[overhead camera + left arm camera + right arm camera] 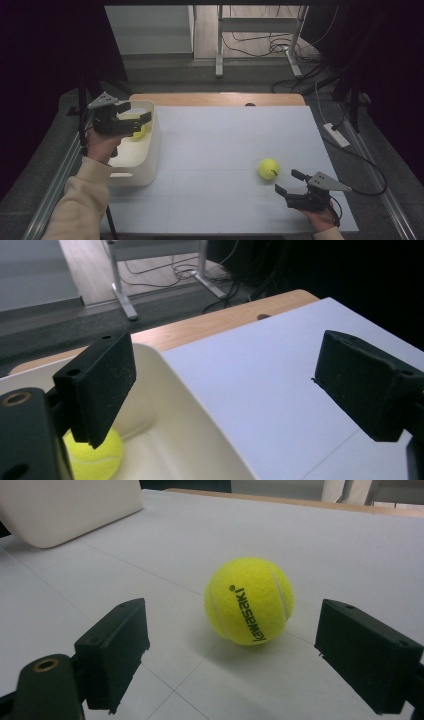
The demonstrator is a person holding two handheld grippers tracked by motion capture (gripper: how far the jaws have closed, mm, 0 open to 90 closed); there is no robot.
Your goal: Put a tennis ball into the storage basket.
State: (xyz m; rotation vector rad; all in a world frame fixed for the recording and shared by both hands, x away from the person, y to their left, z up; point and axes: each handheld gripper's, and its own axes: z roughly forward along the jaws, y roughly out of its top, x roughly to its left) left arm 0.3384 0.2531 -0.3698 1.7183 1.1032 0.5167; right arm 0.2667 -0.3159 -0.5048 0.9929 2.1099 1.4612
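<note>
Right hand-held gripper (288, 182) sits at 5 o'clock on the tabletop (225, 150), jaws wide and empty, the tennis ball (250, 600) just ahead between them, untouched. Risk: 1 pad nudging first could roll it away. It's bright yellow, fuzzy, black lettering. Farther off at 10 o'clock, the left hand-held gripper (135, 112) hangs open over the white bin (150, 160), another ball (97, 455) lying inside.
</note>
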